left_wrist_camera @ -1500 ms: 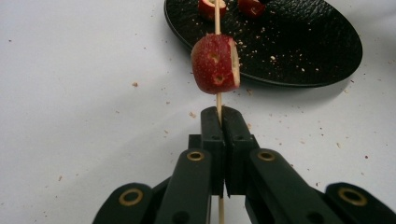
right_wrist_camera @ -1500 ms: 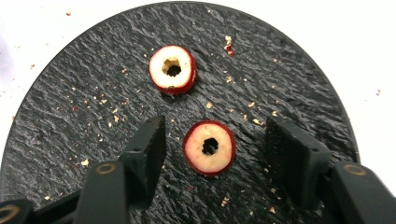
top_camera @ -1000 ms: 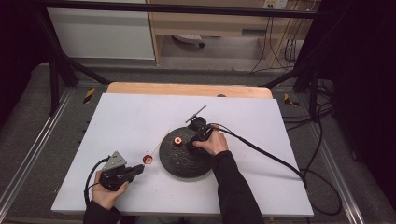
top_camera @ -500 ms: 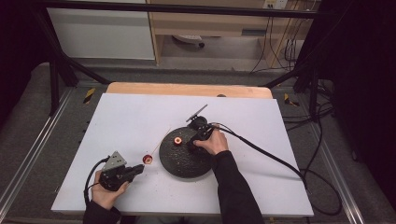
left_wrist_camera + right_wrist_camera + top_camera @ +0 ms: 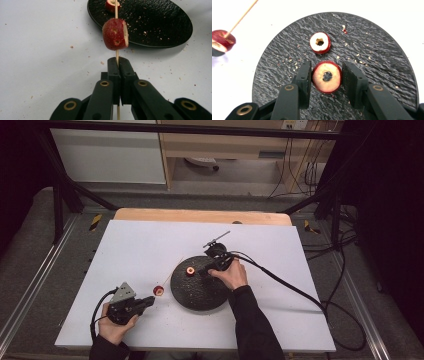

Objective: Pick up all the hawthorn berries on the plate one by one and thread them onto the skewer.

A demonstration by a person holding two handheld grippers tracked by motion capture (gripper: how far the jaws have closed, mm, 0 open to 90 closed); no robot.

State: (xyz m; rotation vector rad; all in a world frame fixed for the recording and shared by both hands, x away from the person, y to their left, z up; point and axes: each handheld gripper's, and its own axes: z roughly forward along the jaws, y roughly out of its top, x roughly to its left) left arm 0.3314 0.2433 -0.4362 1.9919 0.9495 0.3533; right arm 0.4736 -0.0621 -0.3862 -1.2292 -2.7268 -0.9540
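1. The black round plate (image 5: 200, 287) lies on the white table (image 5: 140, 245); every place below is given from that plate.
2. The left gripper (image 5: 117, 65), off the plate's near-left rim, has its jaws pressed together on a thin wooden skewer (image 5: 116, 53).
3. One red cored fruit slice (image 5: 115, 34) is threaded on the skewer, between the jaws and the plate's rim, over the bare table.
4. The right gripper (image 5: 325, 76) reaches over the plate, its jaws clamped on a second red-skinned slice (image 5: 327, 77), cut face and dark core hole upward.
5. A third, smaller slice (image 5: 320, 42) lies flat on the plate just beyond the held one, apart from it.
6. Crumbs (image 5: 359, 62) speckle the plate.
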